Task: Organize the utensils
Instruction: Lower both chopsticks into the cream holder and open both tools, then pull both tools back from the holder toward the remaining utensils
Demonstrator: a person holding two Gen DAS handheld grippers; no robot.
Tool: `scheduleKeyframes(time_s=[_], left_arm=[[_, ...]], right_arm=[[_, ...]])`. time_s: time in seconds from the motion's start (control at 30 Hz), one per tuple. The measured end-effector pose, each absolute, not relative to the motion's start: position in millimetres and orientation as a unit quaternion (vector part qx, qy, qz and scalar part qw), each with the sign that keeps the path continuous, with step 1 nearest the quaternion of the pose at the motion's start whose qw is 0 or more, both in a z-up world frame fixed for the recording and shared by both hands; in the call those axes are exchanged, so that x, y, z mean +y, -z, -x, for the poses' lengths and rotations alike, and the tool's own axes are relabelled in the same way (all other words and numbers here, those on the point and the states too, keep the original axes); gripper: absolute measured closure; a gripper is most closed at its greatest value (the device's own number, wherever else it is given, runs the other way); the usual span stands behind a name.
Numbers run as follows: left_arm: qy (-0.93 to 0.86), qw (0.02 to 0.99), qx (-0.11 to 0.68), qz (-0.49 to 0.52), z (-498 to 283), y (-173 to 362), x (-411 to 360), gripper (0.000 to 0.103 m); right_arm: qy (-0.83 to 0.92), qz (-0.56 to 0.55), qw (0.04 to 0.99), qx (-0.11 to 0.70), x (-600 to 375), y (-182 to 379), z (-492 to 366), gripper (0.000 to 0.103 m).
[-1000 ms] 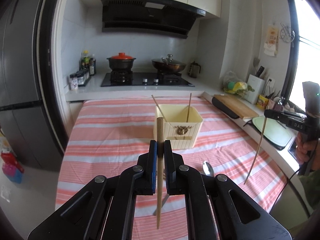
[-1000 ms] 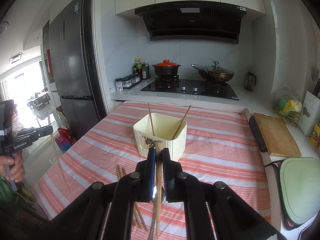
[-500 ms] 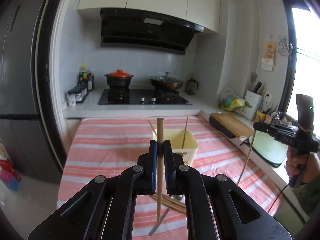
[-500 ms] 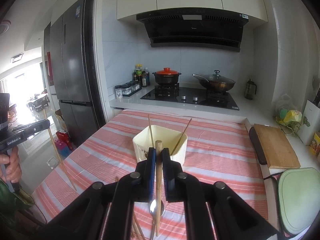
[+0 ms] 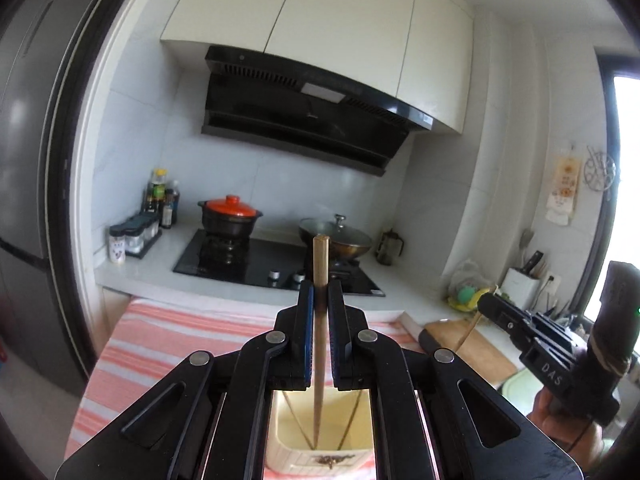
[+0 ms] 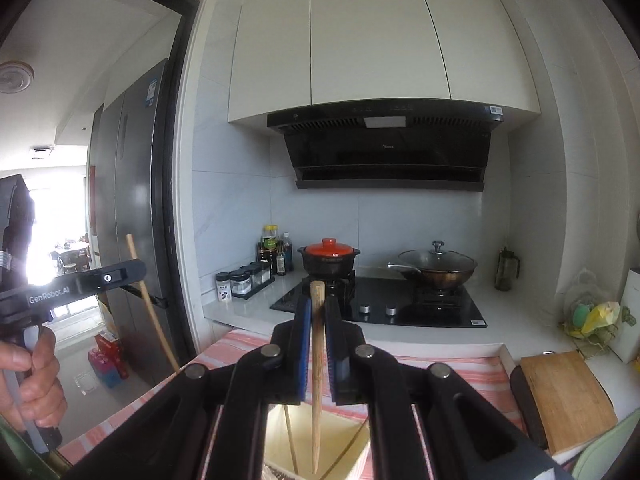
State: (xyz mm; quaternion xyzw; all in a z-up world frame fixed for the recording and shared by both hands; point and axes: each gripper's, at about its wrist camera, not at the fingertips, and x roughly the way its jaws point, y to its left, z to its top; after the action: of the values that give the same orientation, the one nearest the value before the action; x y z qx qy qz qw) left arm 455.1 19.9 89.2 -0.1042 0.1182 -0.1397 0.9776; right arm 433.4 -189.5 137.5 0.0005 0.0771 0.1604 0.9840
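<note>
My left gripper [image 5: 319, 292] is shut on a wooden chopstick [image 5: 319, 344] held upright, its lower tip inside the cream utensil holder [image 5: 324, 446] below. My right gripper [image 6: 317, 308] is shut on another wooden chopstick [image 6: 317, 380], also upright, its tip hanging in the same holder [image 6: 316, 440]. Two chopsticks lean inside the holder. The right gripper shows at the right of the left wrist view [image 5: 532, 340]; the left gripper shows at the left of the right wrist view [image 6: 80, 284].
The holder stands on a red-and-white striped tablecloth [image 5: 160, 340]. Behind are a black hob [image 6: 380, 304] with an orange-lidded pot [image 6: 329, 258] and a wok [image 6: 438, 266], and spice jars. A wooden cutting board [image 6: 564, 392] lies right. A fridge [image 5: 32, 200] stands left.
Both grippers have moved forward over the holder with their chopsticks, and the chopstick tips now hang inside it. The loose utensils on the table have dropped out of view.
</note>
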Motion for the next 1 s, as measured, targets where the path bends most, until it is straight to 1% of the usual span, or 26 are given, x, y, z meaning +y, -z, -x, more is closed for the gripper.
scheduleKeyframes(time_s=[0.1,0.23,0.43,0.47,0.5,0.53,0.57,0.6,0.63,0.67,0.77,0.83,0.9,1.0], left_arm=[[0.137,0.971,0.158,0.114,-495.2,-65.1,8.2,0.098],[0.131,0.959,0.222,0.114,-538.1,-24.4,-4.8,0.098],[0.114,0.948,0.283,0.09,-564.1,28.9,-23.9,0.097],[0.111,0.947,0.29,0.087,-564.7,33.7,-25.6,0.091],[0.113,0.945,0.296,0.085,-564.0,36.9,-26.4,0.085],[0.114,0.944,0.3,0.081,-560.4,38.2,-26.0,0.071],[0.113,0.944,0.299,0.076,-555.4,37.6,-24.9,0.056],[0.112,0.946,0.297,0.068,-548.8,35.6,-22.4,0.048],[0.11,0.948,0.294,0.058,-538.7,33.4,-18.9,0.037],[0.109,0.949,0.293,0.047,-529.3,31.6,-14.6,0.033],[0.11,0.944,0.312,0.012,-494.4,31.8,2.0,0.027],[0.104,0.937,0.332,-0.01,-464.6,39.6,15.8,0.025],[0.096,0.931,0.351,-0.027,-431.1,53.1,29.1,0.025],[0.085,0.925,0.369,-0.032,-374.3,82.0,48.0,0.022]], right_arm=[[-0.161,-0.008,0.982,0.102,-186.5,-115.8,-469.9,0.096],[-0.173,-0.025,0.969,0.176,-186.5,-74.4,-516.9,0.096],[-0.187,-0.014,0.946,0.265,-176.3,-19.7,-558.6,0.095],[-0.188,-0.012,0.943,0.276,-174.6,-13.1,-563.0,0.095],[-0.184,-0.009,0.941,0.283,-173.6,-9.6,-565.6,0.09],[-0.179,-0.009,0.943,0.282,-174.4,-9.0,-565.1,0.085],[-0.176,-0.013,0.945,0.276,-177.3,-11.4,-562.7,0.074],[-0.175,-0.023,0.947,0.267,-182.0,-15.5,-556.9,0.062],[-0.173,-0.033,0.95,0.259,-186.8,-20.4,-549.3,0.059],[-0.171,-0.039,0.951,0.253,-192.4,-25.8,-541.8,0.058],[-0.159,-0.023,0.954,0.251,-206.7,-37.9,-510.0,0.058],[-0.155,0.001,0.953,0.259,-217.8,-38.1,-482.3,0.058],[-0.154,0.026,0.949,0.272,-230.6,-31.6,-449.3,0.058],[-0.136,0.062,0.945,0.29,-249.3,-9.9,-391.7,0.058]])
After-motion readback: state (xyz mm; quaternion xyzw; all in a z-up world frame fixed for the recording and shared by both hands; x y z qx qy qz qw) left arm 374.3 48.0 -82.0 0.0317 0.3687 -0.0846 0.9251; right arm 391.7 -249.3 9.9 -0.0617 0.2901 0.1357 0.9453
